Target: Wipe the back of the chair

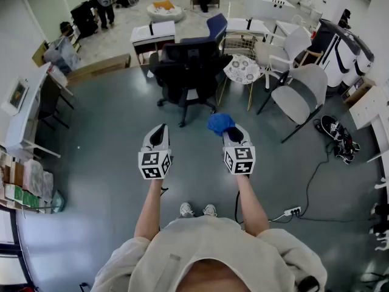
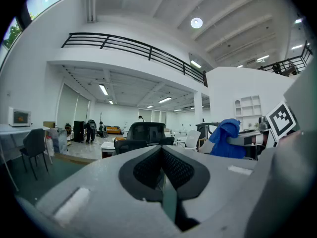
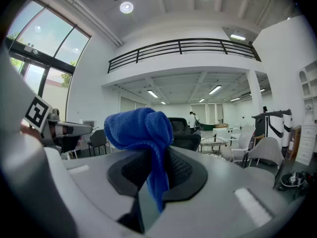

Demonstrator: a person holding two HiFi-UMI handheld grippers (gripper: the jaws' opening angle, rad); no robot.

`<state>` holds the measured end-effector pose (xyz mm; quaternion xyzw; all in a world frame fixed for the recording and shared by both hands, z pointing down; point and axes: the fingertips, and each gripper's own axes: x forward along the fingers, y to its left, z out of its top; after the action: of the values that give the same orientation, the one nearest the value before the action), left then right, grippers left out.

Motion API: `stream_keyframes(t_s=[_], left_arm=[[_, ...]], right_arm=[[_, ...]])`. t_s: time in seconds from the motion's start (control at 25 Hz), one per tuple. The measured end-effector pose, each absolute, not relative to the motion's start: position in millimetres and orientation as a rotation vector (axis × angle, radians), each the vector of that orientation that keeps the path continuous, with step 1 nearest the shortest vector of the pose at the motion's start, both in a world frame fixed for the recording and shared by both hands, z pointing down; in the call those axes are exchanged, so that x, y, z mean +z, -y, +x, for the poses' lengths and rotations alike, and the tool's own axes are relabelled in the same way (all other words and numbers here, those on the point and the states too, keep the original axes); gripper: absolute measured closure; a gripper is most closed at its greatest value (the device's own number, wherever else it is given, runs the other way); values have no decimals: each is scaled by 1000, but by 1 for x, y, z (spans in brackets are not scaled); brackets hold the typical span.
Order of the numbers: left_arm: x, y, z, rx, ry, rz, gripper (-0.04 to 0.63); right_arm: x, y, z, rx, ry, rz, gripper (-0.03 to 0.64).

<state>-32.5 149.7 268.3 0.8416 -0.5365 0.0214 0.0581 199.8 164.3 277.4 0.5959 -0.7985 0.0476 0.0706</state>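
Closest to us are our own forearms and the toes of a pair of white sneakers point(image 1: 197, 210) on the grey floor point(image 1: 97, 163); the rest of the legs is hidden under our torso. The left gripper point(image 1: 159, 131) has its jaws pressed together with nothing between them. The right gripper point(image 3: 157, 180) is pinching a blue cloth point(image 3: 141, 128), which bunches up above the jaws and hangs down between them. From the head view the cloth covers that gripper's tips completely.

Farther out, well apart from both grippers, is the black office chair point(image 1: 188, 66). We honestly can't tell which way its back faces. In the right gripper view the cloth blocks most of it.

Beside it there's a small round table point(image 1: 242, 69) and grey chairs point(image 1: 298, 96). Beyond those are white desks point(image 1: 152, 34). A few people at the far end are too small to make out.
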Motion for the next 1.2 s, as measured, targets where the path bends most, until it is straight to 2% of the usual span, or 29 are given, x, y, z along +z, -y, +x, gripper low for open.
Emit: stream_keyframes(t_s=[0.72, 1.2], left_arm=[[274, -164, -14, 72, 1695, 2493, 591], [291, -140, -27, 95, 1700, 2469, 591]], right_arm=[[286, -178, 211, 147, 2477, 1679, 548], [309, -150, 188, 192, 2507, 1582, 548]])
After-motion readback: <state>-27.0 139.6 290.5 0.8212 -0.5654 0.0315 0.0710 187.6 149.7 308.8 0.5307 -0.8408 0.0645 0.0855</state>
